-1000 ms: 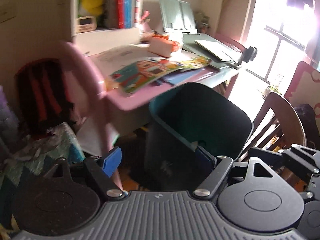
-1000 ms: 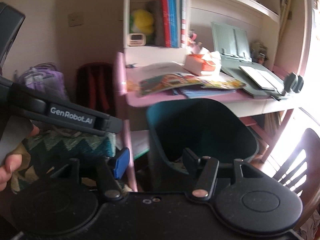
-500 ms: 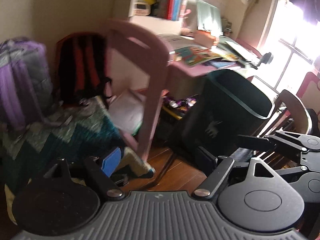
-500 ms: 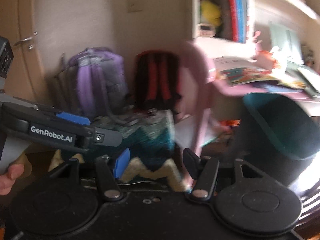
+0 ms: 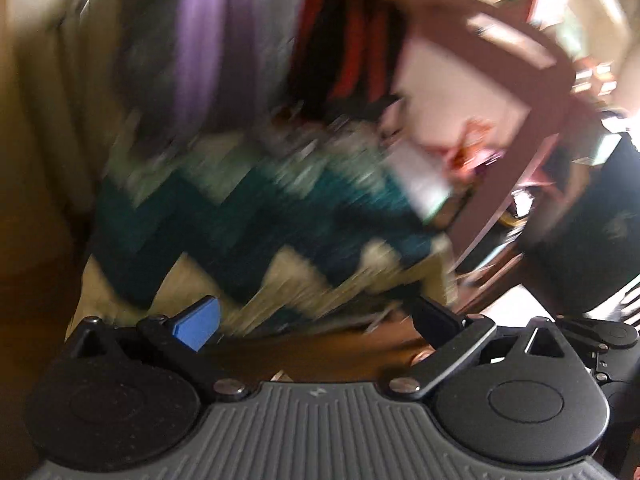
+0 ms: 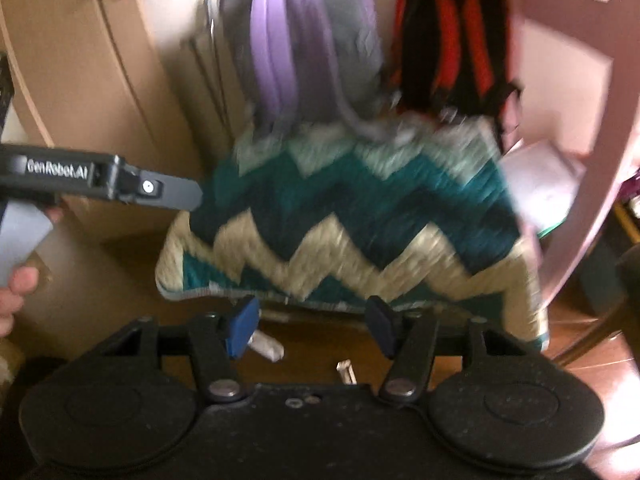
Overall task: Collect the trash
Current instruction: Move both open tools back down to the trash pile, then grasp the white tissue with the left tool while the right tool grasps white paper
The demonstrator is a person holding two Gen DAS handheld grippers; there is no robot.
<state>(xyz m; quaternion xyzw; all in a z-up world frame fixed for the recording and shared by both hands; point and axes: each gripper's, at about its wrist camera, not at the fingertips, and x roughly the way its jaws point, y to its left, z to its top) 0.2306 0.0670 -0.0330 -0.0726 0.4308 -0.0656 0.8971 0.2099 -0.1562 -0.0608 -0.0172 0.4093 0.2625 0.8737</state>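
Two small pale scraps of trash lie on the wooden floor in the right wrist view: a crumpled white piece [image 6: 267, 345] and a small clear piece [image 6: 346, 372], just below my right gripper [image 6: 312, 328], which is open and empty. My left gripper [image 5: 316, 322] is open and empty above the floor; its view is blurred. The dark teal trash bin [image 5: 592, 232] stands at the right edge of the left wrist view. The left gripper's body also shows in the right wrist view [image 6: 120, 184] at the left.
A teal and cream zigzag blanket [image 6: 352, 224] hangs ahead. Behind it stand a purple backpack [image 6: 304, 48] and a black and red backpack [image 6: 448, 48]. A pink chair frame [image 6: 600, 128] stands to the right, a wooden door [image 6: 80, 80] to the left.
Both views have swung left and down, from the desk and bin to the blanket, backpacks and floor. The bin has slid to the right edge. Both grippers stay open.
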